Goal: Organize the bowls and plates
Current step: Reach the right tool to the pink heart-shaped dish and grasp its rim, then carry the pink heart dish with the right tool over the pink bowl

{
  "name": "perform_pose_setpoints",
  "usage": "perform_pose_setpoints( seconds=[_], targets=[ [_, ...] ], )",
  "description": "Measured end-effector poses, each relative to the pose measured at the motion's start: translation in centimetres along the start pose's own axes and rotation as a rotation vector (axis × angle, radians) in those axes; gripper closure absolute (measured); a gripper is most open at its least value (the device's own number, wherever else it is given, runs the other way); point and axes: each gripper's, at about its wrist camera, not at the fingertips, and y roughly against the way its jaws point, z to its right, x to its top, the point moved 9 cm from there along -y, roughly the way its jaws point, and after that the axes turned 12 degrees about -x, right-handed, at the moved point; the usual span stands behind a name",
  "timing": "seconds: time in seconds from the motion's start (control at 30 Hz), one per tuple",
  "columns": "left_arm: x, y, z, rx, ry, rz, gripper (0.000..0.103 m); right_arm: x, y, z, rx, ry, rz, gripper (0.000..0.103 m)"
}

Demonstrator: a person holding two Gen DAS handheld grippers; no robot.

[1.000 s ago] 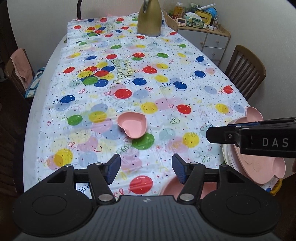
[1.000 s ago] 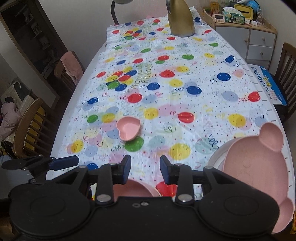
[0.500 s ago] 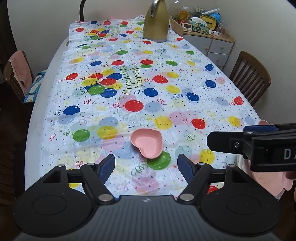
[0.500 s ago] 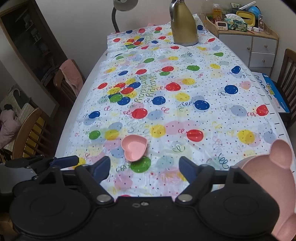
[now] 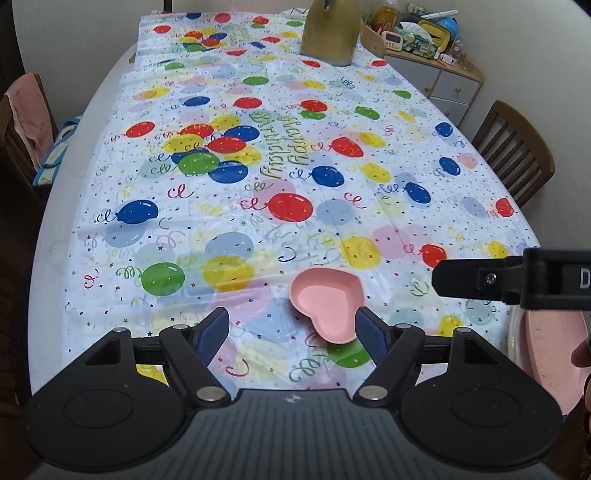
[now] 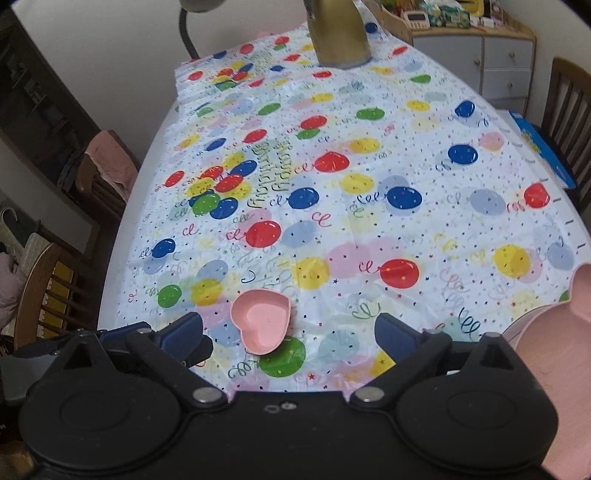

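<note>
A small pink heart-shaped bowl (image 5: 325, 306) (image 6: 262, 319) lies alone on the balloon-print tablecloth (image 5: 258, 177), near the table's front edge. My left gripper (image 5: 291, 332) hovers just in front of it, open, with the bowl's tip by the right fingertip and nothing gripped. My right gripper (image 6: 290, 332) is also empty and its jaws are opening wide, the bowl lying ahead between them, nearer the left finger. A pink bear-shaped plate (image 6: 554, 354) (image 5: 550, 343) rests on a white plate (image 5: 514, 332) at the right edge. One right-gripper finger (image 5: 476, 280) crosses the left wrist view.
A gold jug (image 5: 328, 33) (image 6: 340, 33) stands at the table's far end beside a lamp stem (image 6: 188, 33). Wooden chairs (image 5: 517, 162) (image 6: 48, 295) flank the table. A cabinet (image 6: 495, 62) with clutter on top is at the back right.
Both grippers have moved forward and down toward the heart bowl, which now sits close in front of them. Both jaws have widened, the right one most. The bear plate has slid toward the right edge.
</note>
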Motion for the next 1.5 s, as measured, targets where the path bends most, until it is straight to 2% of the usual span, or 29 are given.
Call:
perform_pose_setpoints(
  seconds=[0.5,0.6,0.77,0.83,0.93,1.03,1.27,1.33,1.5],
  targets=[
    [0.2,-5.4,-2.2,-0.039,-0.018,-0.051,0.028,0.0,-7.0,-0.7,-0.058,-0.048,-0.144,0.026],
    [0.4,-6.1,-2.3,-0.046,-0.031,-0.053,0.028,0.0,-8.1,-1.3,-0.059,-0.042,-0.164,0.033],
    [0.7,-7.0,-2.9,-0.063,-0.036,-0.064,0.030,0.0,-9.5,-1.6,-0.058,-0.057,-0.192,0.053],
    [0.7,-7.2,-2.9,-0.080,-0.037,-0.070,0.043,0.0,-10.0,-1.6,-0.056,-0.069,-0.202,0.058],
    [0.8,-7.4,-3.1,-0.105,-0.026,-0.076,0.055,-0.1,-10.4,-1.5,-0.046,-0.085,-0.216,0.068],
    [0.9,-7.6,-3.1,-0.135,-0.014,-0.084,0.066,-0.2,-10.7,-1.8,-0.035,-0.082,-0.226,0.073],
    [1.0,-8.2,-2.5,-0.162,-0.005,-0.097,0.078,-0.8,-11.3,-2.4,-0.038,-0.048,-0.243,0.085],
    [1.1,-8.4,-2.3,-0.163,-0.007,-0.103,0.086,-1.0,-11.5,-2.5,-0.037,-0.041,-0.247,0.088],
    [1.2,-8.7,-2.0,-0.165,0.004,-0.111,0.092,-1.2,-11.6,-2.7,-0.040,-0.028,-0.250,0.096]
  ],
)
